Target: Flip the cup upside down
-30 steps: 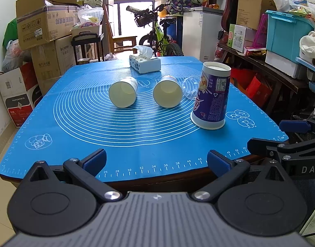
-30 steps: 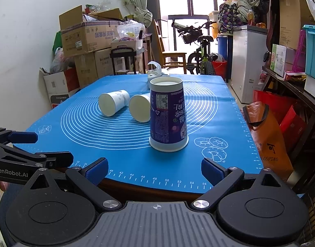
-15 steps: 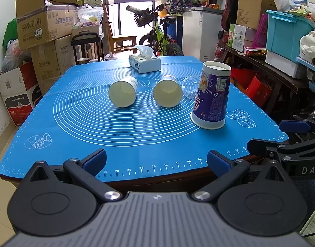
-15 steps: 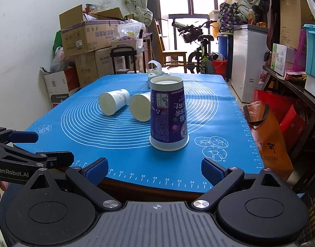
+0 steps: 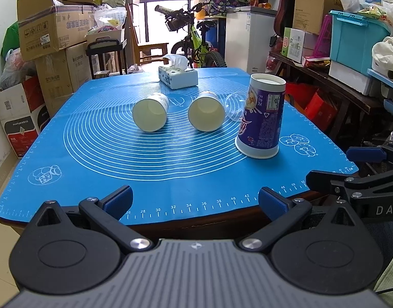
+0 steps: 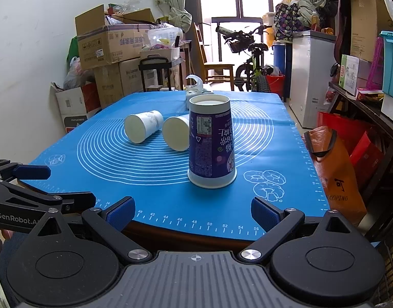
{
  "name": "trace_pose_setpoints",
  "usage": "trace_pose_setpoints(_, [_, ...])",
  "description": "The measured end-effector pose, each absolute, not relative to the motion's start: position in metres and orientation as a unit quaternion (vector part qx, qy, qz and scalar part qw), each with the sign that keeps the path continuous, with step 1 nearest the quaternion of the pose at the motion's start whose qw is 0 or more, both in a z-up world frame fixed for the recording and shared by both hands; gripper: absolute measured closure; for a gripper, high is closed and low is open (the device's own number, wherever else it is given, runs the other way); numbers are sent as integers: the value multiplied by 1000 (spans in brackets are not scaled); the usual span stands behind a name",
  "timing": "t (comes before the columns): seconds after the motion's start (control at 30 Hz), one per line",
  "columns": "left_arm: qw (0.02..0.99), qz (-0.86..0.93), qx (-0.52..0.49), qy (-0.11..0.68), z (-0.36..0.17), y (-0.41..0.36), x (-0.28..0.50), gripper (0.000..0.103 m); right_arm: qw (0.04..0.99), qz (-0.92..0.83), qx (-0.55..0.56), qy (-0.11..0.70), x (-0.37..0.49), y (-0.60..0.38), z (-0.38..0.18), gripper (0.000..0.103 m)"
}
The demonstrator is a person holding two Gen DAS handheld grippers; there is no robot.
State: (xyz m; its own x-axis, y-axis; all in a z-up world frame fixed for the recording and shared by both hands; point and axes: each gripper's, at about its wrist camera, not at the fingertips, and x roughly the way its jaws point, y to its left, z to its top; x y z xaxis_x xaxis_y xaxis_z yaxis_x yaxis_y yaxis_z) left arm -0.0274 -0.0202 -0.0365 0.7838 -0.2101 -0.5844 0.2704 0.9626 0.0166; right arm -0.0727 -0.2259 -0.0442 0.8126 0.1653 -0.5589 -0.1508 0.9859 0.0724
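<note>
A tall purple paper cup stands upside down, mouth on the blue mat, at the right; it also shows in the right wrist view. Two white paper cups lie on their sides with mouths toward me: one on the left, one in the middle. A clear plastic cup lies behind the purple cup. My left gripper is open and empty at the table's near edge. My right gripper is open and empty at the near edge, in front of the purple cup.
A tissue box sits at the far side of the mat. Cardboard boxes stand left of the table, a bicycle behind it, shelves with bins at the right. An orange bag stands by the table's right side.
</note>
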Motion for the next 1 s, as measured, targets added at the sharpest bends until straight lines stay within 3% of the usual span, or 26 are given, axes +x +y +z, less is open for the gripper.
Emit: trace_pose_setpoints(1.0, [943, -124, 50, 305, -38, -23, -27, 0, 951, 84, 11, 299, -72, -226, -43, 6])
